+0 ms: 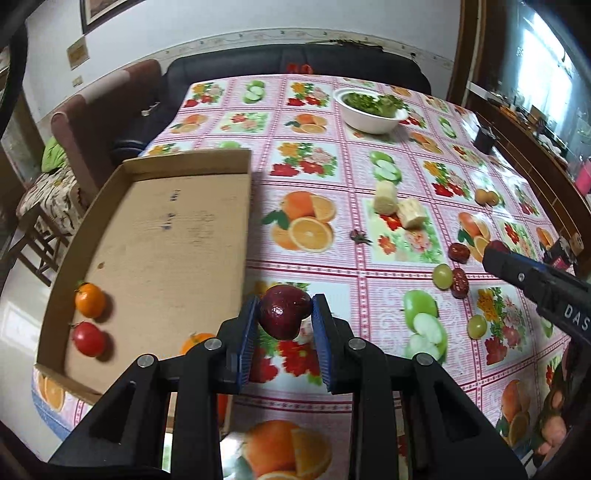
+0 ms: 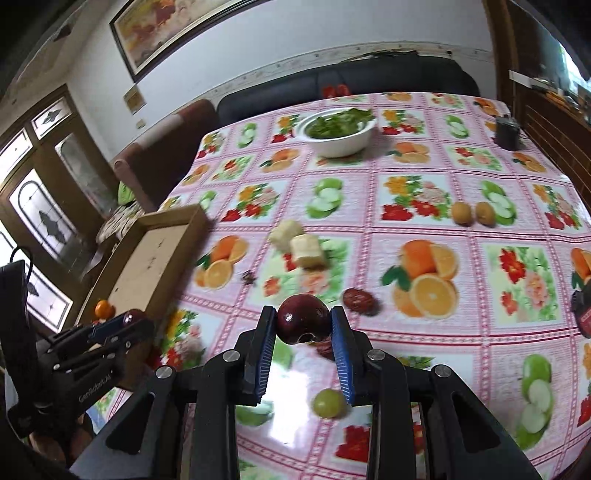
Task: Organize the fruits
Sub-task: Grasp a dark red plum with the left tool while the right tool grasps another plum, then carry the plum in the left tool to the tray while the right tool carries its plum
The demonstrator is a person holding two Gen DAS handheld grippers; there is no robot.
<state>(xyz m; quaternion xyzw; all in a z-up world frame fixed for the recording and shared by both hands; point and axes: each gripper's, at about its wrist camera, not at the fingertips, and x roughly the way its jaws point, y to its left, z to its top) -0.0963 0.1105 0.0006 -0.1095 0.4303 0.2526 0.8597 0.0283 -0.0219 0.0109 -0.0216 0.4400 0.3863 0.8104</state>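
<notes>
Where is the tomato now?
In the left wrist view, the tomato lies in the near left corner of the cardboard tray, just in front of the small orange.

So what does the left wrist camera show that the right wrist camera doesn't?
Only the left wrist view shows the red tomato in the cardboard box, beside the small orange. Only the right wrist view clearly shows two brown fruits side by side and the framed picture. Both show the box, white bowl of greens, banana pieces, and each gripper shut on a dark red fruit.
</notes>
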